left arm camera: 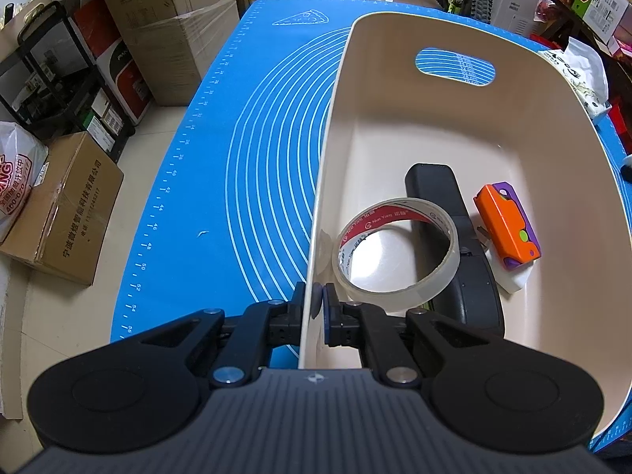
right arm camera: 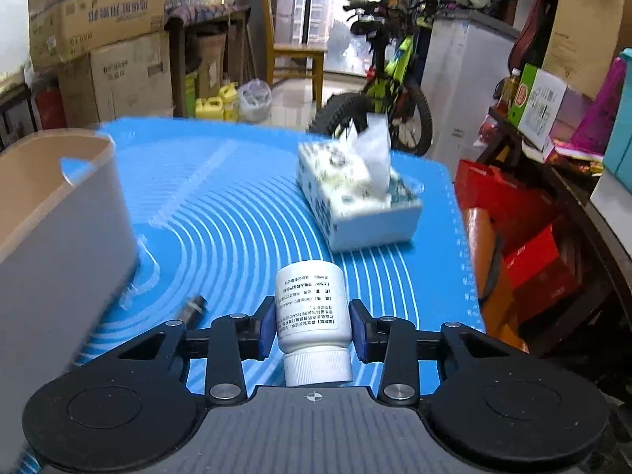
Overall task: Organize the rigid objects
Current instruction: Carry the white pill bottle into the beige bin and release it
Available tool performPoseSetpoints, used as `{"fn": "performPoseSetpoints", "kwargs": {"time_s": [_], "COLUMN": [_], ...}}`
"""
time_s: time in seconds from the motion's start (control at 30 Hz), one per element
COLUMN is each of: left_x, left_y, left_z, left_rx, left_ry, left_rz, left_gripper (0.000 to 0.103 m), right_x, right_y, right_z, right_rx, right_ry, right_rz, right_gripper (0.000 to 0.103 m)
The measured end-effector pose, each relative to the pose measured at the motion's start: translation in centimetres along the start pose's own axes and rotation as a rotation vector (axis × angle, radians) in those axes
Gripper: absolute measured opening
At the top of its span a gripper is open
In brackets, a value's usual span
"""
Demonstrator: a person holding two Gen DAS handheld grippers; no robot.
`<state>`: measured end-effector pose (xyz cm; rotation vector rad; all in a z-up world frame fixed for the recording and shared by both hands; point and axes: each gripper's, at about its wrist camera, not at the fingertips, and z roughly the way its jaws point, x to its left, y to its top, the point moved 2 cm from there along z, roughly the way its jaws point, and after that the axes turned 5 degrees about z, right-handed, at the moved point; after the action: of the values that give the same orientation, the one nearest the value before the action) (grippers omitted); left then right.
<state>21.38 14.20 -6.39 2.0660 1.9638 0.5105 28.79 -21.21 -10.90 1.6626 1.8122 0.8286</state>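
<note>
Two claws work over a blue mat (right arm camera: 221, 205) on the tabletop. The left claw (left arm camera: 316, 308) pinches the near wall of a beige bin (left arm camera: 466, 126) holding a tape roll (left arm camera: 397, 251), black remote (left arm camera: 434, 185) and orange toy (left arm camera: 507, 225). The right claw (right arm camera: 312, 330) grips a white bottle (right arm camera: 312, 304), cap toward the camera, near a tissue box (right arm camera: 355, 201).

My left wrist view is sharp and evenly lit; soft glare lies on the glossy cream plastic bin (left arm camera: 466, 126). My right wrist view is motion-blurred, most at the printed tissue box (right arm camera: 355, 197). Daylight enters through the rear window (right arm camera: 316, 12). Fisheye distortion curves both views' edges.
</note>
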Motion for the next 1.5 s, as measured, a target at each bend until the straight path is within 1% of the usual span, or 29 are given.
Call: {"fn": "performPoseSetpoints", "kwargs": {"time_s": [0.17, 0.37, 0.47, 0.57, 0.67, 0.83, 0.97, 1.07, 1.17, 1.27, 1.43, 1.5], "left_x": [0.1, 0.0, 0.0, -0.1, -0.2, -0.2, -0.2, -0.2, -0.2, -0.2, -0.2, -0.2], "left_y": [0.0, -0.1, 0.0, 0.0, 0.0, 0.1, 0.0, 0.0, 0.0, 0.0, 0.0, 0.0], "left_z": [0.1, 0.1, 0.1, 0.0, 0.0, 0.0, 0.0, 0.0, 0.1, 0.1, 0.1, 0.1], "left_rx": [-0.002, -0.002, -0.003, -0.003, -0.004, -0.005, -0.006, -0.006, -0.007, -0.007, -0.007, -0.007], "left_ry": [0.001, 0.003, 0.003, 0.003, 0.005, 0.005, 0.005, 0.006, 0.007, 0.007, 0.006, 0.007], "left_rz": [0.002, 0.004, 0.007, 0.007, 0.011, 0.013, 0.016, 0.017, 0.018, 0.018, 0.018, 0.018], "left_gripper": [0.009, 0.009, 0.009, 0.009, 0.009, 0.009, 0.009, 0.009, 0.009, 0.009, 0.009, 0.009], "right_x": [2.8, 7.2, 9.6, 11.7, 13.7, 16.8, 19.3, 21.1, 22.4, 23.2, 24.1, 24.2], "right_y": [1.1, 2.9, 3.8, 4.2, 3.9, 3.3, 2.6, 1.9, 1.1, 0.3, -1.0, -1.4], "right_z": [-3.4, -7.2, -8.3, -8.9, -8.6, -7.5, -6.9, -6.5, -5.7, -5.2, -4.3, -3.9], "right_rx": [-0.038, -0.104, -0.123, -0.144, -0.142, -0.095, -0.047, -0.006, 0.056, 0.112, 0.175, 0.207], "right_ry": [0.012, 0.077, 0.122, 0.199, 0.222, 0.267, 0.292, 0.288, 0.283, 0.272, 0.221, 0.211], "right_rz": [-0.03, -0.035, -0.037, -0.02, -0.031, -0.031, -0.091, -0.15, -0.191, -0.214, -0.274, -0.275], "right_gripper": [0.046, 0.046, 0.046, 0.046, 0.046, 0.046, 0.046, 0.046, 0.046, 0.046, 0.046, 0.046]}}
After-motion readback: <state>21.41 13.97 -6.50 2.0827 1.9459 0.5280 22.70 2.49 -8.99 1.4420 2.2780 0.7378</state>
